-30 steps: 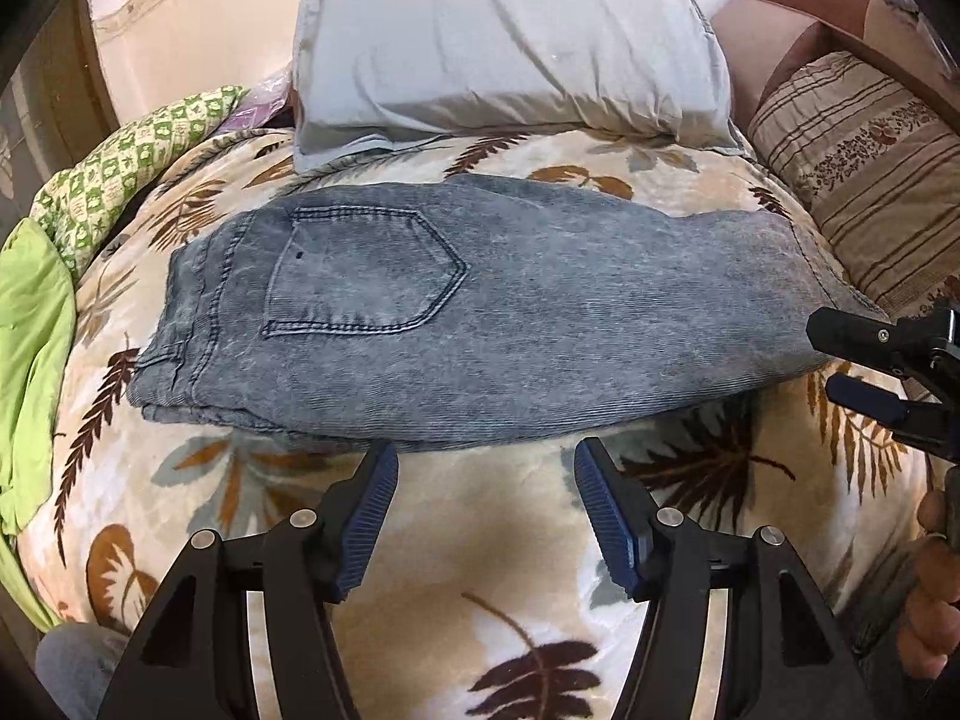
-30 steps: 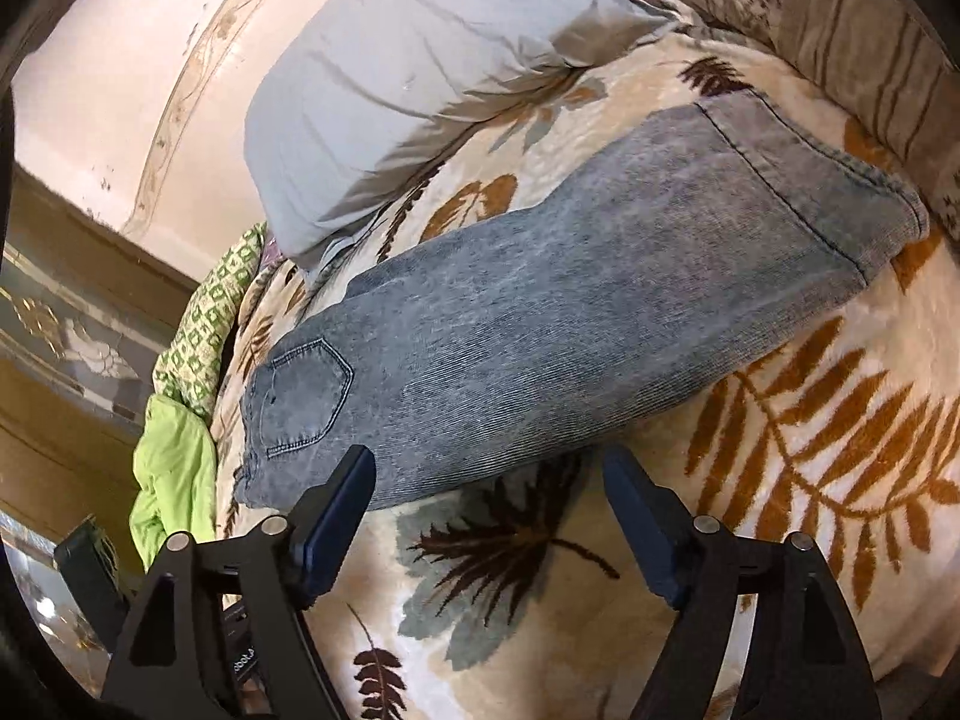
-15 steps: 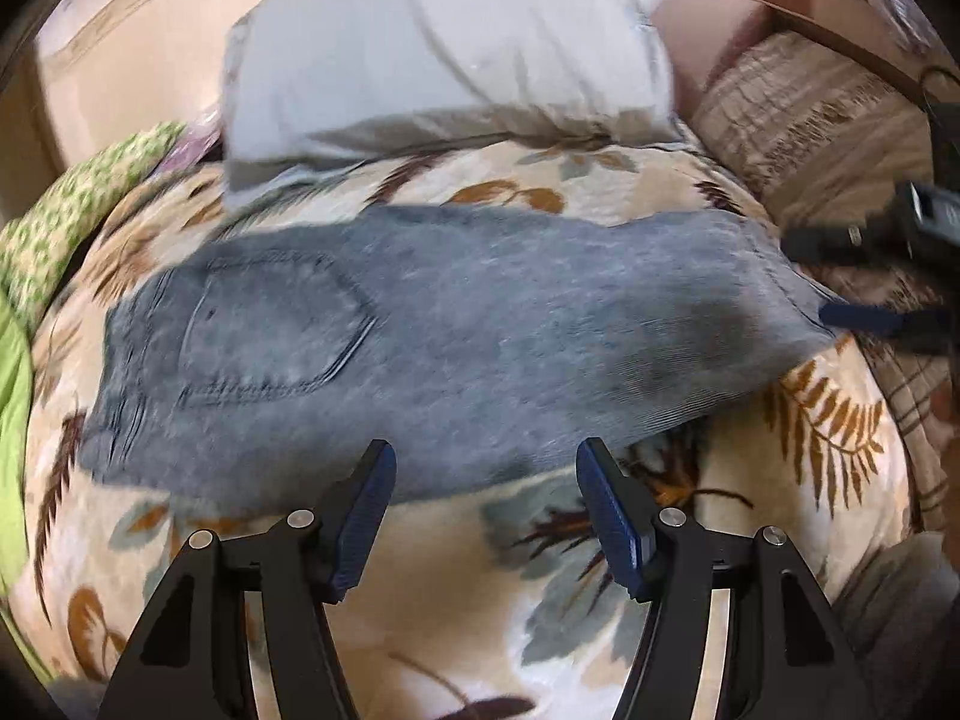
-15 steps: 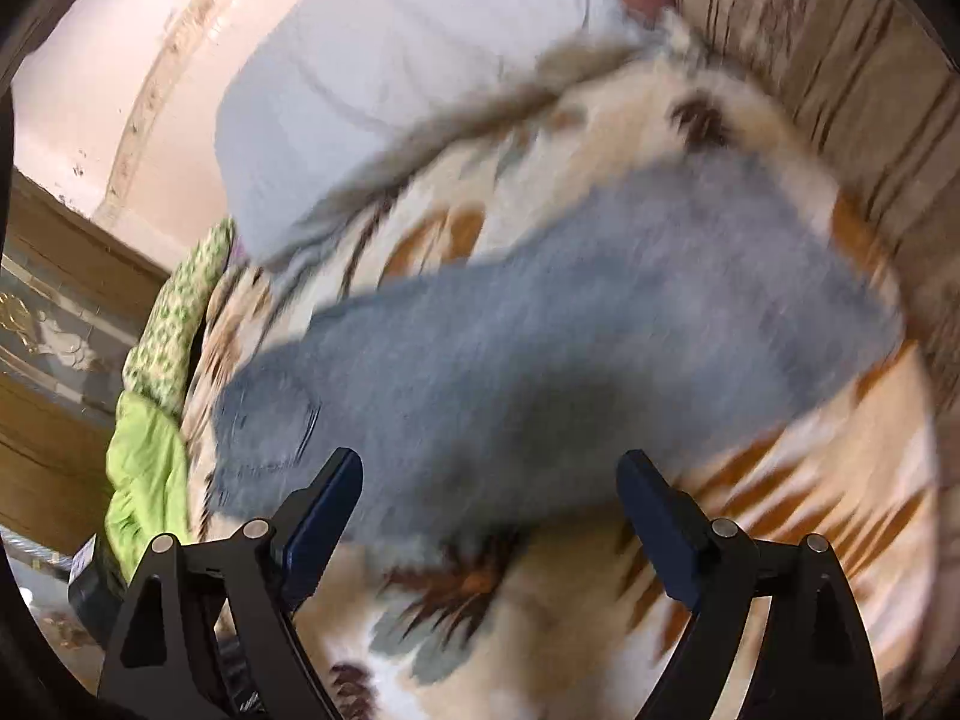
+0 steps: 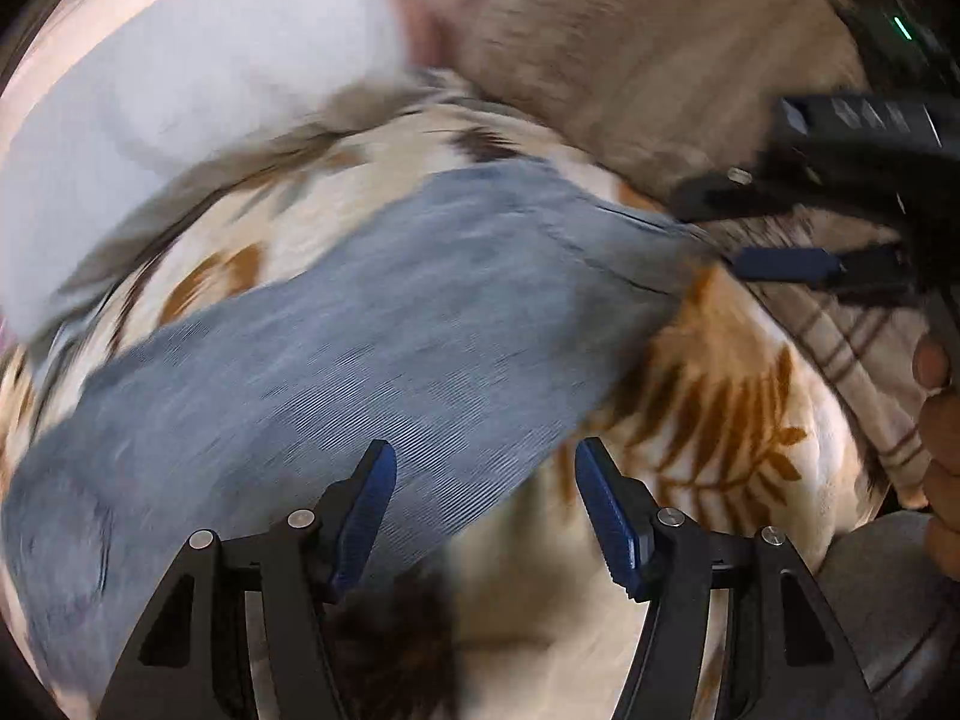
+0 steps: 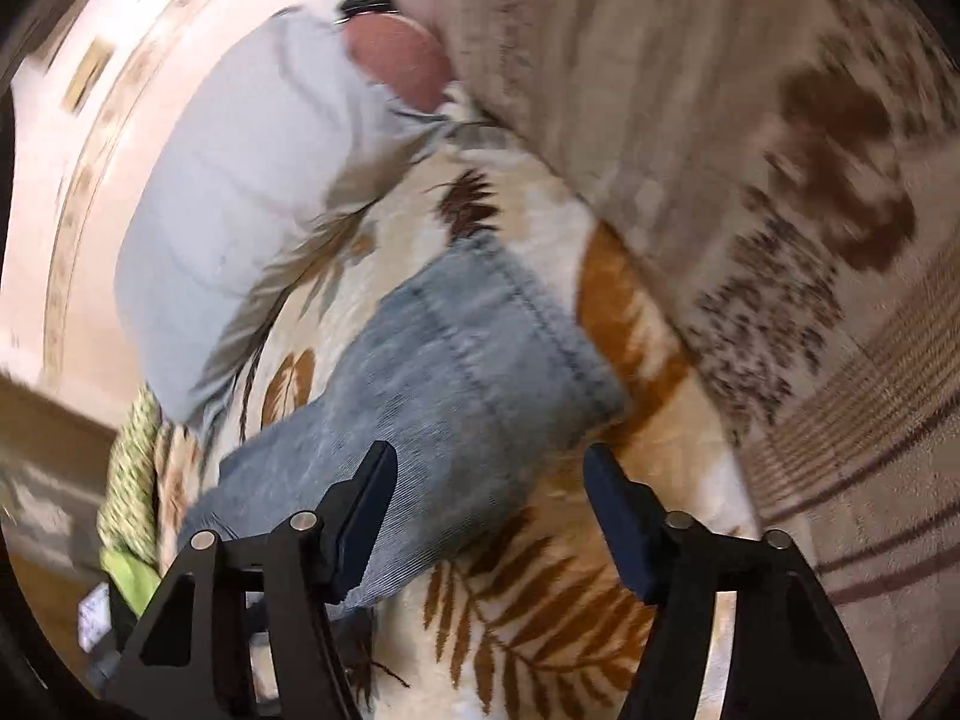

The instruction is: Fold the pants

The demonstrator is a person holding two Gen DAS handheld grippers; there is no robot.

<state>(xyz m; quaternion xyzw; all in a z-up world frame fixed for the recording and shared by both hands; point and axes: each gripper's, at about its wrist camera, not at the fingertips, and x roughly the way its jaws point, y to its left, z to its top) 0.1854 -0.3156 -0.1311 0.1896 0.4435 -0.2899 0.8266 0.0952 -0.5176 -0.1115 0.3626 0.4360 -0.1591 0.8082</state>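
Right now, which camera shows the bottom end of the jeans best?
The right wrist view: the jeans' hem sits near the middle, stitching visible. The left wrist view shows the hem smaller and blurrier, off to the right, close to the right hand-held gripper.

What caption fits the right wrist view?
Open right gripper above the hem end of grey jeans lying on a leaf-print blanket.

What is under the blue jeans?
The jeans lie flat on a cream blanket with brown leaf prints, which shows all around them. The part of the blanket beneath the denim is covered, so anything else hidden under there cannot be seen.
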